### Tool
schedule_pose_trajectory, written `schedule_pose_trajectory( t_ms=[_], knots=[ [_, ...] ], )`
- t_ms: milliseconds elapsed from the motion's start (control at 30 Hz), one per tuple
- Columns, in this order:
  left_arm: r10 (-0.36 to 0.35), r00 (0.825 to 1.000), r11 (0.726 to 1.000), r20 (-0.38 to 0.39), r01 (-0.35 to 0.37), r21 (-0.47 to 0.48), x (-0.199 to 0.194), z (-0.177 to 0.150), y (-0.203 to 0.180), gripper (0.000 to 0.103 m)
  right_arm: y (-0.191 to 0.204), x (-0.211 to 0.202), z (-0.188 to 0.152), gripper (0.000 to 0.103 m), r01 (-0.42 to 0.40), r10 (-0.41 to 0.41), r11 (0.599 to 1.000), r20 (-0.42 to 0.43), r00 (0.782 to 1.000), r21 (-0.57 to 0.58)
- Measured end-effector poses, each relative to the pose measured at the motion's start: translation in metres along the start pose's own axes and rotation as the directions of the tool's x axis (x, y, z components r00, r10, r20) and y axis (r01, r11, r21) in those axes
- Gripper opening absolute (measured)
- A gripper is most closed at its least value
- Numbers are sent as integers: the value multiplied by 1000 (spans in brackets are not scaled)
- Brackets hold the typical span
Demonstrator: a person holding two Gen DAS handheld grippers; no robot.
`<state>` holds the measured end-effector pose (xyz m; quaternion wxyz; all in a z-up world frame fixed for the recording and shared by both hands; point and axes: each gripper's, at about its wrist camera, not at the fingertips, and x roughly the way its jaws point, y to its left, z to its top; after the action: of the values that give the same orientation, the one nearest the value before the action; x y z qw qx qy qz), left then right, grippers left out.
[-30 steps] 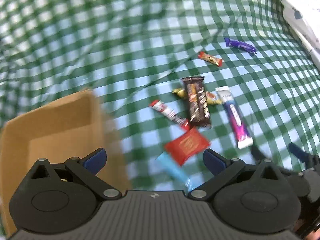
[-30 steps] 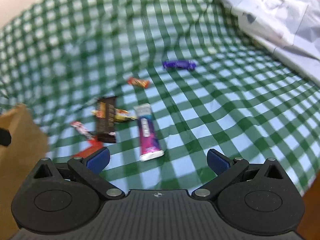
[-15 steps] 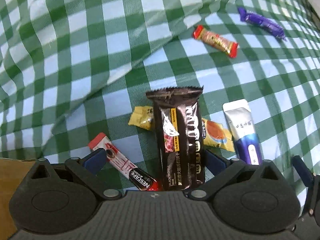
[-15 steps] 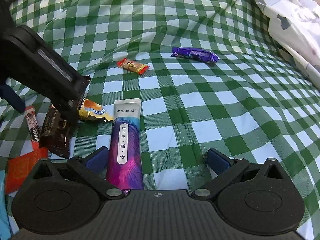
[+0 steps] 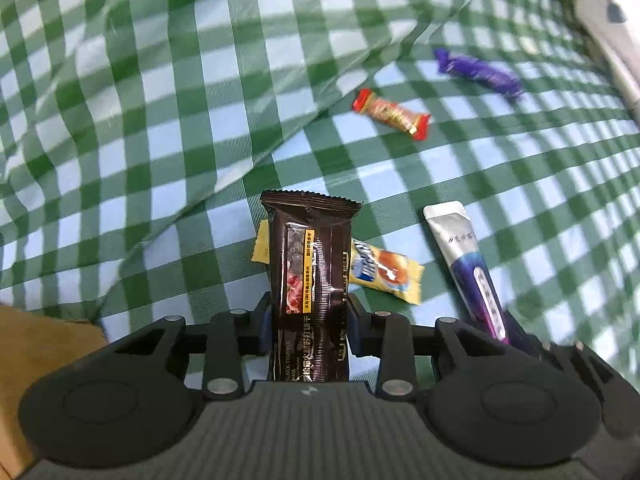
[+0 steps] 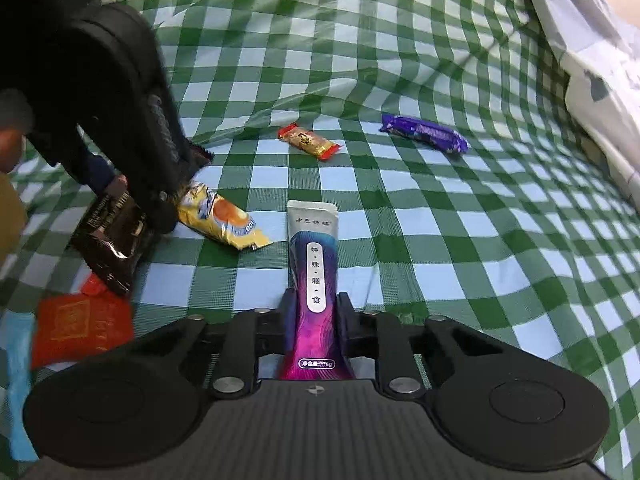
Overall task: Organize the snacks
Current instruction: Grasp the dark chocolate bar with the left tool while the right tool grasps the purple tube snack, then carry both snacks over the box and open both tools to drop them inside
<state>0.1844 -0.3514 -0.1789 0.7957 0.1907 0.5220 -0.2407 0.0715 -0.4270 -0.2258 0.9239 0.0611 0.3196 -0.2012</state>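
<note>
My left gripper [image 5: 308, 320] is shut on a dark brown snack bar [image 5: 310, 264] lying on the green checked cloth. My right gripper [image 6: 314, 320] is shut on a silver and purple snack pouch [image 6: 314, 268], also seen in the left wrist view [image 5: 464, 260]. A yellow packet [image 5: 384, 272] lies partly under the brown bar; in the right wrist view [image 6: 220, 220] it lies beside the left gripper's body [image 6: 120, 92]. A red and gold candy [image 5: 390, 114] and a purple bar [image 5: 478, 72] lie farther off.
A cardboard box [image 5: 24, 360] stands at the left. A red packet [image 6: 80, 328] and a light blue wrapper [image 6: 18, 376] lie at the near left. A white patterned sheet [image 6: 592, 48] bounds the far right. The cloth [image 5: 160, 120] is wrinkled.
Both grippers have come down onto the snacks and shut: the left on the brown bar, the right on the purple pouch. One second ago both were open and higher.
</note>
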Motion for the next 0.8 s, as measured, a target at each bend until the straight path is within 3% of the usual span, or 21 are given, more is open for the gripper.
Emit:
schedule_pose_trajectory(
  t_ms=[167, 467, 633, 800],
  knots=[
    [-43, 995, 999, 85, 45, -15, -62, -20, 12, 39, -19, -37, 14, 19, 19, -26, 993, 63, 998, 120],
    [-71, 968, 995, 240, 84, -46, -196, -86, 46, 39, -30, -155, 32, 19, -27, -25, 974, 225, 974, 224],
    [-74, 955, 992, 288, 102, -81, -260, -142, 76, 39, -3, -225, 24, 19, -98, 38, 974, 276, 960, 206],
    [7, 953, 989, 303, 38, -142, -305, -212, 116, 39, 44, -289, 4, 20, -218, 170, 966, 286, 943, 142]
  ],
)
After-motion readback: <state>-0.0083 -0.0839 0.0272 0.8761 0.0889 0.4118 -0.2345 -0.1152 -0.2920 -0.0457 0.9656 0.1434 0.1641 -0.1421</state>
